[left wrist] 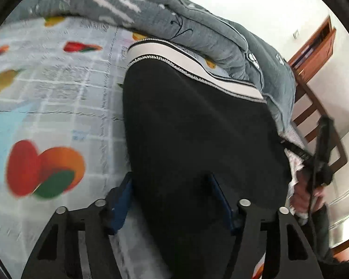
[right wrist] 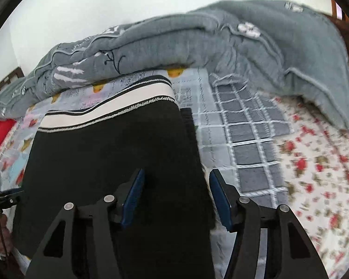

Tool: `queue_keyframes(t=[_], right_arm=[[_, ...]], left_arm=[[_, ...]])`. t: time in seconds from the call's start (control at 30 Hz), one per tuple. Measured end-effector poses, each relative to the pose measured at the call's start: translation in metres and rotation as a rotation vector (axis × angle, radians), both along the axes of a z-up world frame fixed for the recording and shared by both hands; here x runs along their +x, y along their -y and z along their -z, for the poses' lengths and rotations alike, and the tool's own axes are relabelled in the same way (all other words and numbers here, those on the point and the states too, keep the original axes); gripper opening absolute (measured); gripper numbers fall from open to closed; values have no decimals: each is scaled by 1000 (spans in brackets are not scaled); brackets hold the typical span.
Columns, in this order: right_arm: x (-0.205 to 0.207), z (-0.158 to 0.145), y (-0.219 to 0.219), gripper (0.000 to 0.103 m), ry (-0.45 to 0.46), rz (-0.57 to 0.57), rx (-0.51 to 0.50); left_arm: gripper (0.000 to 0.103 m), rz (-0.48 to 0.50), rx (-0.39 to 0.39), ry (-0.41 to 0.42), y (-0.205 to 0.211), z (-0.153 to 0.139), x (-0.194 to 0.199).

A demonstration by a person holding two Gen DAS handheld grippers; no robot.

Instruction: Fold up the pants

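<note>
Black pants (left wrist: 186,121) with a white, black-striped waistband (left wrist: 188,57) lie flat on the bed, waistband at the far end. My left gripper (left wrist: 168,175) hangs over their near left part, jaws apart, with the left edge of the cloth between the blue pads (left wrist: 119,200), which do not press on it. My right gripper (right wrist: 177,172) stands open over the right edge of the pants (right wrist: 104,148), one pad over black cloth and the other over the bedding. The right gripper (left wrist: 318,158) and a hand also show at the right of the left wrist view.
A bunched grey quilt (right wrist: 197,41) lies along the far side, just behind the waistband (right wrist: 109,107). Fruit-print sheet (left wrist: 46,97) spreads left of the pants; grey checked blanket (right wrist: 244,144) and floral sheet (right wrist: 314,176) lie to the right. Brown wooden furniture (left wrist: 314,53) stands at the far right.
</note>
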State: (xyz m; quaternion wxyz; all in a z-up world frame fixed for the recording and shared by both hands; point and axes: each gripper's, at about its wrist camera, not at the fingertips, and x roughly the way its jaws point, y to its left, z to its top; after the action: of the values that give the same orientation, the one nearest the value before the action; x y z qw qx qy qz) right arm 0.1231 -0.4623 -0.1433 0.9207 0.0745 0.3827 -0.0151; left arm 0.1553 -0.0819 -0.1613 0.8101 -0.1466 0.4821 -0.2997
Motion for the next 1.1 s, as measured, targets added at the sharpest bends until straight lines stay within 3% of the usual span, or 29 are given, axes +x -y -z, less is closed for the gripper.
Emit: queue_keyframes(t=[0.17,0.27,0.4,0.57,0.7,0.8,0.9,0.93,0.97,1.03,1.1], right_arm=[[21,12,-1,59,-46,19,42],[21,8,-2,58,-54,21,66],[9,-4,-15,53,-50,1,64],[-1,-8,-66,45,-30,-91,149],[-7,2,-115,44,-35,-196,248],[-12,4,-146,44,-13,-246,242],[-16,-15,-161,43,56,-171,112],[-17,-25,-165,43,101,-155,83],[-16,-32,-168,43,127,-166,85],[0,-41,-177,50,142,-181,82],[24,-39,-181,50,108,-163,59]], left_arm=[[34,-46,-108,-115,-2,12,28],[18,-52,-138,-99,-9,8,30],[16,-27,-124,-4,-26,-8,24],[15,-119,-104,20,-94,-20,34],[15,-190,24,60,-146,-35,32],[27,-171,160,39,-162,-33,29],[49,-177,269,79,-168,-34,14],[60,-176,272,111,-169,-36,9],[63,-177,269,132,-169,-38,5],[63,-183,249,158,-171,-42,1],[63,-182,212,149,-174,-45,-1]])
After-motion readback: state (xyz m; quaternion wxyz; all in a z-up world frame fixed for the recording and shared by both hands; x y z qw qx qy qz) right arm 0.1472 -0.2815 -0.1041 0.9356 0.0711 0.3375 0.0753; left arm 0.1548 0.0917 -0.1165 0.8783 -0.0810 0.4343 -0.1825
